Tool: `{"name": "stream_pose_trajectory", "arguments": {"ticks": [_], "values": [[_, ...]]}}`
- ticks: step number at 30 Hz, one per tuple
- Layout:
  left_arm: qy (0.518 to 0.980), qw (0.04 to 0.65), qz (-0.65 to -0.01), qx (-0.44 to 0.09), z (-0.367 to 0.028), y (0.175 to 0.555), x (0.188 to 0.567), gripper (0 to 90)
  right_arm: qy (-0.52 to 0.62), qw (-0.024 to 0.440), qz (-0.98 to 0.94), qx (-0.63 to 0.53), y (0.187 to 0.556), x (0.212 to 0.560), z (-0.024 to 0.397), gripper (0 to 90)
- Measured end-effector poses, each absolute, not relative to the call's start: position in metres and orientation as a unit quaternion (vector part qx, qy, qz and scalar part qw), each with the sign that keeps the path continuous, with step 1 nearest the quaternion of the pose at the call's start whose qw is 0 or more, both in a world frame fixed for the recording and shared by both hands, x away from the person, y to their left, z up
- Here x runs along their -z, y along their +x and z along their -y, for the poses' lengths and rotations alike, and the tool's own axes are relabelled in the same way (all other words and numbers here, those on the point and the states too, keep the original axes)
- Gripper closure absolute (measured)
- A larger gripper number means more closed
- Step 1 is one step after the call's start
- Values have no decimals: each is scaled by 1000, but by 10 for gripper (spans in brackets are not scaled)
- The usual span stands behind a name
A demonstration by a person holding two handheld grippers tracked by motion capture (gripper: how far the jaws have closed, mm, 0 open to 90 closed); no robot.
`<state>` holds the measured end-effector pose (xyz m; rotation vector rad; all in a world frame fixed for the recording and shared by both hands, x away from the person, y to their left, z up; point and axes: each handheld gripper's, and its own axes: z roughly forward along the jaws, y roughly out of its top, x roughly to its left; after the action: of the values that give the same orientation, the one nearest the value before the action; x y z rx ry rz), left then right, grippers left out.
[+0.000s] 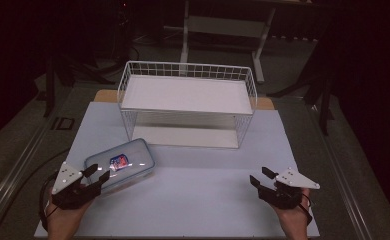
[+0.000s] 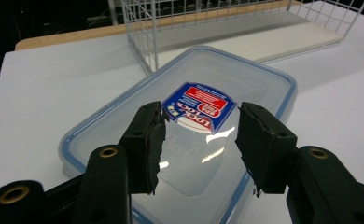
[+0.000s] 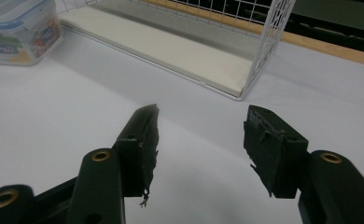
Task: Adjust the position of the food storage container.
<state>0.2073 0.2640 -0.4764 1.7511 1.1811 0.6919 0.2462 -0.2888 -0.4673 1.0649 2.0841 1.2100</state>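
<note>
A clear plastic food box [image 1: 121, 163] with a blue-rimmed lid and a red and blue label lies flat on the white table, front left of the rack. My left gripper [image 1: 96, 174] hovers at its near left corner, jaws open. In the left gripper view the box lid [image 2: 208, 84] lies just beyond and below the open left gripper [image 2: 201, 135], and nothing sits between the pads. My right gripper [image 1: 262, 176] is at the front right, open over bare table. In the right gripper view the right gripper [image 3: 201, 137] is empty, and the box [image 3: 19, 30] shows far off at upper left.
A white wire rack [image 1: 187, 102] with two white shelves stands at the back middle of the table [image 1: 203, 190]. Its lower shelf [image 3: 171, 51] lies ahead of the right gripper. A wooden strip runs along the table's far edge. Dark floor and furniture legs surround the table.
</note>
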Motion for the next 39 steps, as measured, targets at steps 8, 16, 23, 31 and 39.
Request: {"name": "stream_pose_trajectory", "arguments": {"ticks": [8,16,23,31,39], "values": [[698,439,-493,-278,-275,208,477,611,393,249,-766,-443,247,468,288,435],[671,425,-541,-276,-296,217,480,768,393,246,-768,-441,249,470,287,433],[657,409,-569,-278,-312,220,484,898,390,245,-771,-440,249,471,285,433],[653,381,-598,-266,-316,230,492,899,393,242,-767,-445,250,471,287,434],[654,367,-607,-264,-315,240,496,900,395,239,-768,-443,250,472,286,435]]}}
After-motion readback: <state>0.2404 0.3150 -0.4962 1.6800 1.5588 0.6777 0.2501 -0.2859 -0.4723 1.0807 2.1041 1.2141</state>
